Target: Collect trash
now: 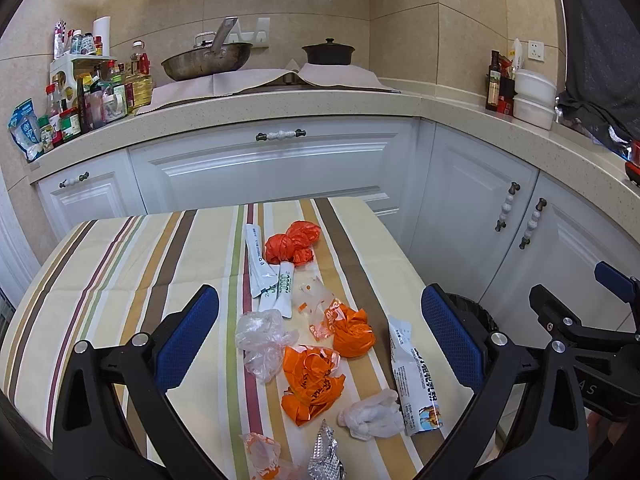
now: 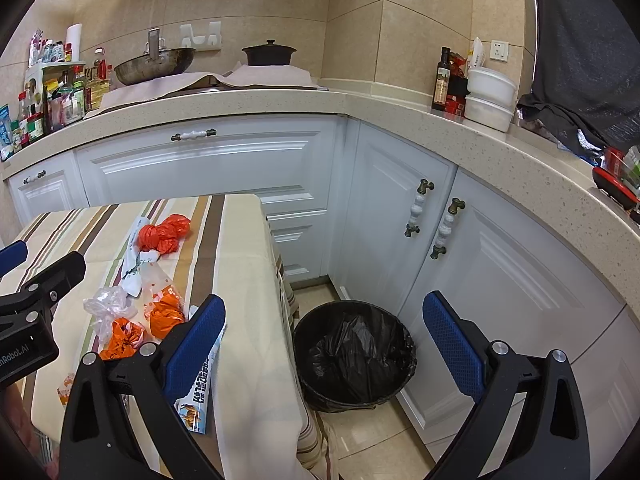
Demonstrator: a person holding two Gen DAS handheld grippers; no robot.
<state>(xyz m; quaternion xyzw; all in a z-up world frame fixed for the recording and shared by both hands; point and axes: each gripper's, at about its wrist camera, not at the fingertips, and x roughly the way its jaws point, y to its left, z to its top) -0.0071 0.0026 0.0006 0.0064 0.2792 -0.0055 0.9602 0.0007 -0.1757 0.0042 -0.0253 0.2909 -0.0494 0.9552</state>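
Left gripper [image 1: 320,336]: we find its jaws spread wide and empty, hovering over the near half of the desk with the litter framed between its pads; we judge it is placed to come down on one piece.
Right gripper [image 2: 324,344]: jaws likewise wide and holding nothing. It hangs off the desk's right edge, looking down at the bin, which we read as the drop side of the job.
Foil [image 1: 326,456]: crumpled, nearest the left camera, beside a pale printed wrapper [image 1: 260,454] at the frame's lower edge.
White wad [image 1: 372,414]: just beside a long printed pouch [image 1: 416,384] that lies along the desk's right edge, closest to the bin.
Orange bags: one flattened [image 1: 310,384], one balled [image 1: 354,332], touching or nearly so in mid-desk.
Clear bag [image 1: 262,340]: crumpled, left of the orange pair; light and loose, so we expect it to need a firm pinch.
Sachets [image 1: 272,284]: white, flat, overlapping, farther back; flat stock may be hard to lift off cloth.
Red bag [image 1: 292,242]: knotted, farthest of the trash.
Desk [image 1: 120,280]: striped cloth, all trash in a line down its middle.
Bin [image 2: 354,354]: black-lined, on the floor between desk and cabinets [image 2: 400,184], apparently empty.
Status: nothing collected yet, in our judgement.
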